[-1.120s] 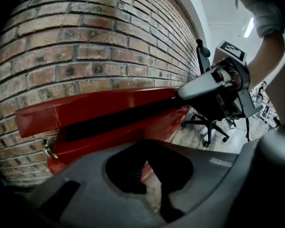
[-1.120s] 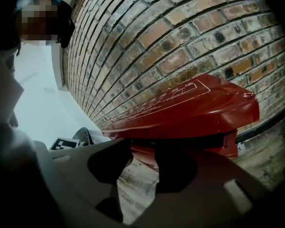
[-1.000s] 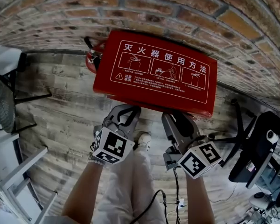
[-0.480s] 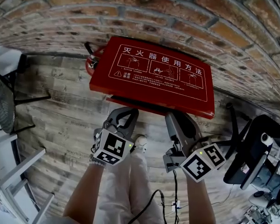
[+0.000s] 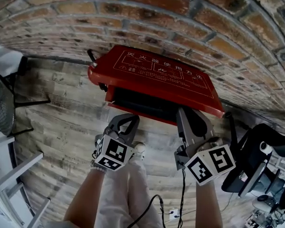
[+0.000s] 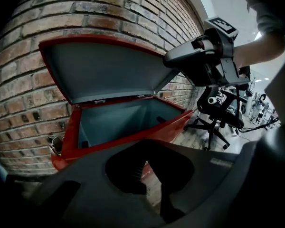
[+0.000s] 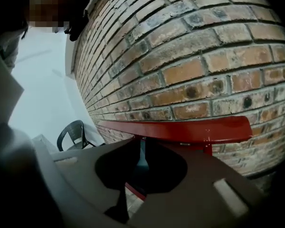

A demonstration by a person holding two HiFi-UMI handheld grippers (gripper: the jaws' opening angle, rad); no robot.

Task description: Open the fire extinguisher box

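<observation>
— So, what are the fingers doing?
— The right gripper (image 7: 141, 151) has just been closing. Its fingers (image 7: 164, 167) are nearly together, with only a thin slit between them, and I see nothing clamped in it. Their tips are tucked under the front edge of the lid (image 5: 166, 77), right of centre in the head view. I judge they prop it from below rather than pinch it.
— And the left?
— The left gripper (image 5: 128, 118) hangs below the box (image 6: 133, 139), at the lower centre of the frame and clear of it. Its fingers meet at the tips and hold nothing.
— Where is the box itself?
— Mid-frame, on the floor (image 5: 61, 122), with its back against the brick wall (image 5: 147, 13). The red lid is hinged along the wall side.
— How far along, then?
— Well under way, I'd say. The lid's front edge is off the rim, and the head view shows a dark gap beneath it. The left gripper view looks straight in at grey inner walls.
— What's left?
— Swinging the lid further back until it stands open by itself, probably leaning on the brick wall. It looks to rest on the right fingers alone, so letting go would likely drop it shut.
</observation>
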